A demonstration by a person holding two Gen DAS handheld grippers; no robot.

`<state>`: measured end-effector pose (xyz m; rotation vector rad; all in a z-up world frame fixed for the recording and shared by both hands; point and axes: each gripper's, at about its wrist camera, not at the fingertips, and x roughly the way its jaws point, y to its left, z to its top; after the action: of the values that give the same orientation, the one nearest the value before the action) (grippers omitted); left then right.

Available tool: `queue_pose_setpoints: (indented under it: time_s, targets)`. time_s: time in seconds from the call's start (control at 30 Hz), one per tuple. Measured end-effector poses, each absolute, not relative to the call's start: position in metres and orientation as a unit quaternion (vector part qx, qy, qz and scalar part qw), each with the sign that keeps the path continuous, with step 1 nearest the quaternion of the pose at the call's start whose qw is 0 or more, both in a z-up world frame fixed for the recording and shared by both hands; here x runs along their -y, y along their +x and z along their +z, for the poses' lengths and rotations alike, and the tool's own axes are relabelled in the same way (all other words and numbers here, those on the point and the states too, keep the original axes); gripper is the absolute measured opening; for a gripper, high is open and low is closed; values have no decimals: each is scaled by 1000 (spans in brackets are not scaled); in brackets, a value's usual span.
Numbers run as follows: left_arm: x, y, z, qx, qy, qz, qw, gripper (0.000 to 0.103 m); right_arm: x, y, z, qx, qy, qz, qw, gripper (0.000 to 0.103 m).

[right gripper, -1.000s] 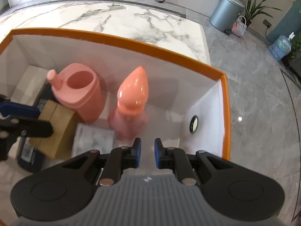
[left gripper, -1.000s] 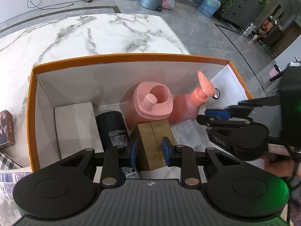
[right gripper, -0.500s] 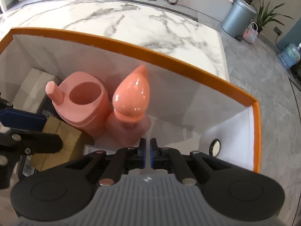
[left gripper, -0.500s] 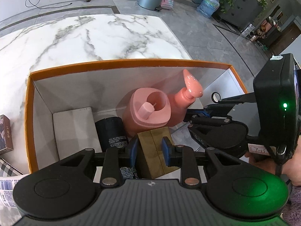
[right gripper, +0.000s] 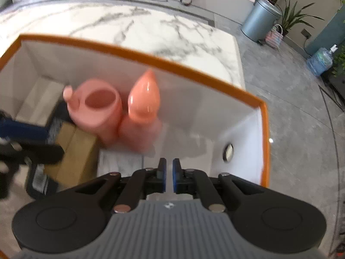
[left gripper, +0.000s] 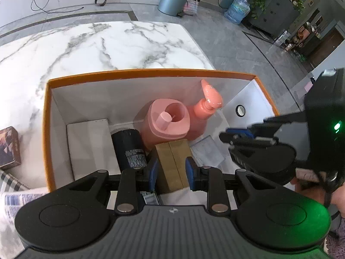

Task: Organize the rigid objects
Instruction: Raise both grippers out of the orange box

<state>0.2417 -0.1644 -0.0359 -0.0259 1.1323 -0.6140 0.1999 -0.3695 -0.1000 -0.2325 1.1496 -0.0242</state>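
Inside orange box (left gripper: 151,73) on bench (left gripper: 86,49) already: pink jug (left gripper: 168,123), pump bottle (left gripper: 204,110), black can (left gripper: 129,144), brown box (left gripper: 172,161); outside yet, small carton (left gripper: 9,149); left gripper (left gripper: 171,168) jaws moderately apart, empty; right gripper (right gripper: 169,172) jaws narrow, empty.

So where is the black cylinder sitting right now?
In the left wrist view the black cylinder lies inside the orange-rimmed box, between the white box on its left and the tan box, just in front of the pink container.
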Motion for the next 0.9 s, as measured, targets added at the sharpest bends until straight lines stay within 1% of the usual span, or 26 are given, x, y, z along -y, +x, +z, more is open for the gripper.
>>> queue_pose_setpoints:
  time_s: [0.2,0.27,0.37,0.6,0.9]
  targets:
    - [157,227,-27,-522,-13,-283,805,32,367,180,-109,-574,-108,-14,812,5]
    - [155,224,-24,-519,-13,-281,807,32,362,175,-107,-560,-96,8,823,5]
    - [151,219,-19,-515,-13,-277,811,32,352,171,-106,-544,-120,8,830,5]
    - [136,208,-5,-500,-23,-272,822,32,357,162,-103,-545,-109,-9,831,6]
    - [114,177,20,-464,-12,-262,846,32,337,122,-58,-479,-63,-10,875,7]
